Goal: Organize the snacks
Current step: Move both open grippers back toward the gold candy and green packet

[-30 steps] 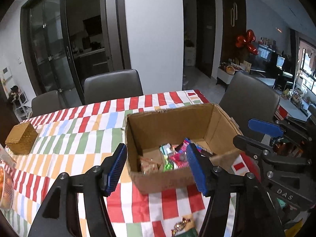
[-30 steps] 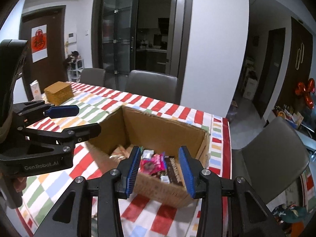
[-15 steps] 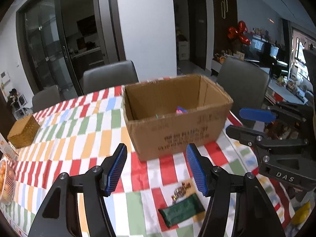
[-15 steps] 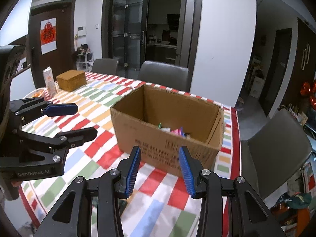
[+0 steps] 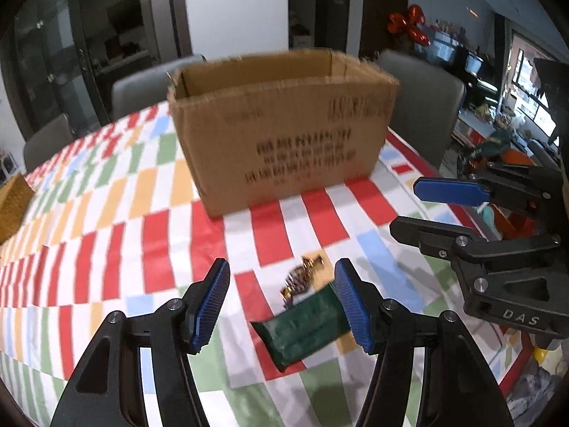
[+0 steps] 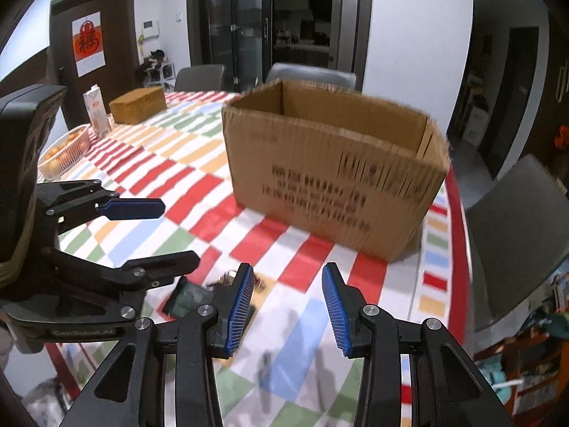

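Note:
An open cardboard box point(image 5: 284, 135) stands on the striped tablecloth point(image 5: 106, 220); its inside is hidden from this low angle. In front of it lie a dark green snack packet point(image 5: 306, 323) and a small gold and purple wrapped candy point(image 5: 302, 275). My left gripper point(image 5: 281, 267) hovers open just above them, its right finger over the packet's end, gripping nothing. My right gripper point(image 6: 288, 270) is open and empty over the cloth, to the right of the packet point(image 6: 188, 297). The two grippers hang side by side, the left gripper point(image 6: 179, 233) visible in the right wrist view and the right gripper point(image 5: 405, 208) in the left wrist view.
A woven box point(image 6: 137, 108), a drink carton point(image 6: 96, 110) and a white basket of oranges point(image 6: 64, 149) sit at the far left of the table. Grey chairs point(image 6: 512, 235) stand around it. The table's right edge point(image 6: 458, 213) runs just past the cardboard box.
Both grippers have dropped and pulled back from over the box to the cloth in front of it. The snacks inside the box are now out of sight; the packet and candy have come between the left fingers.

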Demonstrator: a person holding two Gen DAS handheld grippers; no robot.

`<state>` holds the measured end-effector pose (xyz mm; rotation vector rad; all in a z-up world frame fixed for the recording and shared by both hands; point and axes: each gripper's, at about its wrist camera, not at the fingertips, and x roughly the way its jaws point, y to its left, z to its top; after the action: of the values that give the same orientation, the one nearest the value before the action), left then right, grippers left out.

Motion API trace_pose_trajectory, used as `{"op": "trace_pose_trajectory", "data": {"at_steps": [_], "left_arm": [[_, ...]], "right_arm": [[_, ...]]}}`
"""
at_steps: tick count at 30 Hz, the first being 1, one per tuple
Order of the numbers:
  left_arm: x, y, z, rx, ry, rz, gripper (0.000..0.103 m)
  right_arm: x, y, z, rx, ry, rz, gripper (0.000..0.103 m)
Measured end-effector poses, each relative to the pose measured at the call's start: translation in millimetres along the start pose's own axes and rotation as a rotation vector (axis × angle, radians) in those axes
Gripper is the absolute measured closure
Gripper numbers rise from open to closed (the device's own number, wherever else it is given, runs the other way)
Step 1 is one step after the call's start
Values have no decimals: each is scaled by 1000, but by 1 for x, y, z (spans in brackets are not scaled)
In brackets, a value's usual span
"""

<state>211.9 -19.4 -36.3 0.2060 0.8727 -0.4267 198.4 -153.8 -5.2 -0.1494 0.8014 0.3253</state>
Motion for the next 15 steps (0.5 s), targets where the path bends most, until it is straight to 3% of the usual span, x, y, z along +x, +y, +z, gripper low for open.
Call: {"op": "trace_pose_trajectory", "data": {"at_steps": [15], "left_arm": [[66,0,-6,0,135,-43,58]], "right_arm": [[42,-4,-27,37,122,18,62]]}}
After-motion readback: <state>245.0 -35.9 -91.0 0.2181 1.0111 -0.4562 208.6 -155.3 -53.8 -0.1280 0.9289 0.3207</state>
